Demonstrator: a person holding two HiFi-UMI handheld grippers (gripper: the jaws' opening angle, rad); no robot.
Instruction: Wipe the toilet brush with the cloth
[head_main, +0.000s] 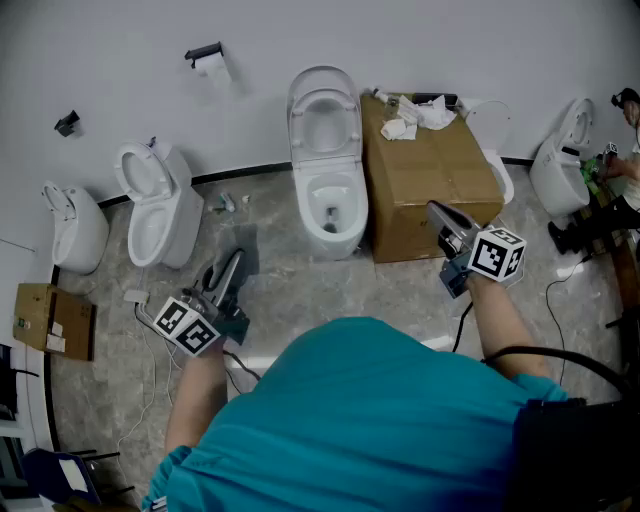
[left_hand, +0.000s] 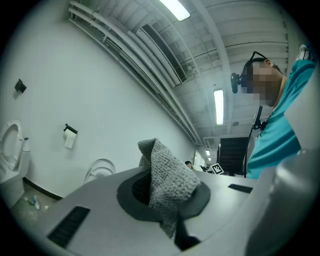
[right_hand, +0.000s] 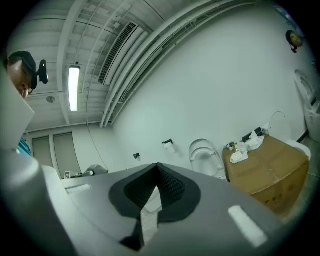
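Note:
My left gripper (head_main: 233, 262) is held over the floor left of the middle toilet, tilted slightly up. In the left gripper view it (left_hand: 161, 196) is shut on a grey knitted cloth (left_hand: 167, 172), which bunches up above the pads. My right gripper (head_main: 437, 210) hovers level in front of the cardboard box (head_main: 430, 180). Its jaws (right_hand: 152, 197) are shut, and a narrow white strip shows in the slit between the pads; I cannot tell what it is. No toilet brush is recognisable in any view.
A white toilet (head_main: 328, 180) with its lid up stands at the centre against the wall, and crumpled white cloths (head_main: 420, 113) lie on the box. More toilets stand at the left (head_main: 155, 205) and right (head_main: 560, 165). Cables (head_main: 150, 385) and a small carton (head_main: 50, 320) lie on the floor at the left.

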